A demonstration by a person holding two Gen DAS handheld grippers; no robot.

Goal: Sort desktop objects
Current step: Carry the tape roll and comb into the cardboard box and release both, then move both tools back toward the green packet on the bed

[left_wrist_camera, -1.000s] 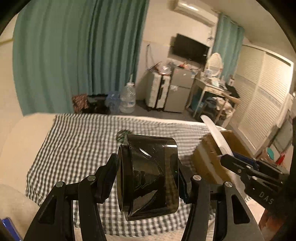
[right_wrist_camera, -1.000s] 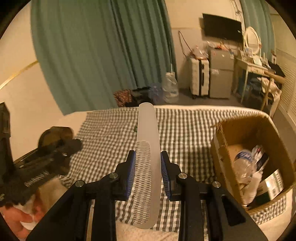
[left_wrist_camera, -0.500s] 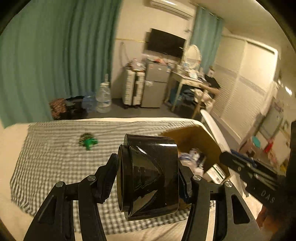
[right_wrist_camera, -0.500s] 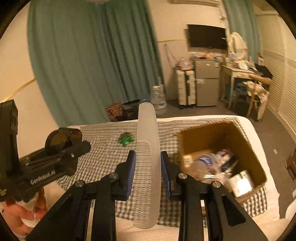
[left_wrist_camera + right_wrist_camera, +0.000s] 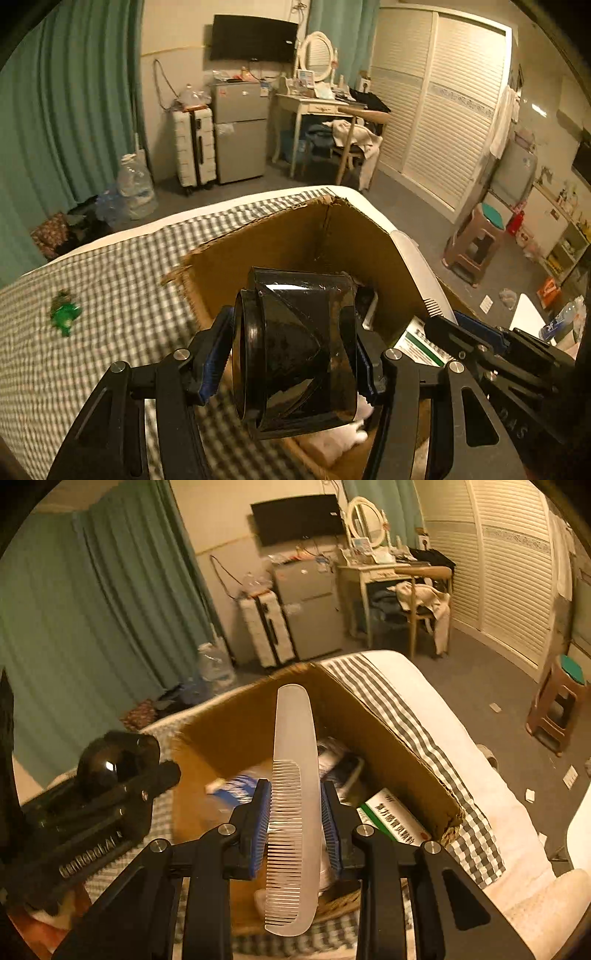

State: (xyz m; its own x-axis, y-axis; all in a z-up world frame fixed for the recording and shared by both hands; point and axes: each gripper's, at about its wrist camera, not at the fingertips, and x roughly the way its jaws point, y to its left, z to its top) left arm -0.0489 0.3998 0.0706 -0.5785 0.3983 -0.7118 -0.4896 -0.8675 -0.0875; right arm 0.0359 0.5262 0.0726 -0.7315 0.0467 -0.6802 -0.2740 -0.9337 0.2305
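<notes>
My left gripper (image 5: 291,354) is shut on a glossy black cup-shaped container (image 5: 299,350) and holds it on its side above the near left part of the open cardboard box (image 5: 280,240). My right gripper (image 5: 295,819) is shut on a long white comb (image 5: 293,794), held upright over the same box (image 5: 391,753). The left gripper with the black container also shows at the left of the right wrist view (image 5: 110,771). The right gripper shows at the lower right of the left wrist view (image 5: 476,339). A small green object (image 5: 64,314) lies on the checked cloth (image 5: 110,295).
The box holds several items, among them a green-and-white carton (image 5: 395,819) and a blue-and-white packet (image 5: 236,786). The box stands on a bed with a checked cloth. Beyond are a fridge (image 5: 240,129), a suitcase (image 5: 194,144), a desk and a stool (image 5: 476,243).
Both grippers have swung right and forward, from above the checked cloth to above the open box. Each keeps its hold on its object.
</notes>
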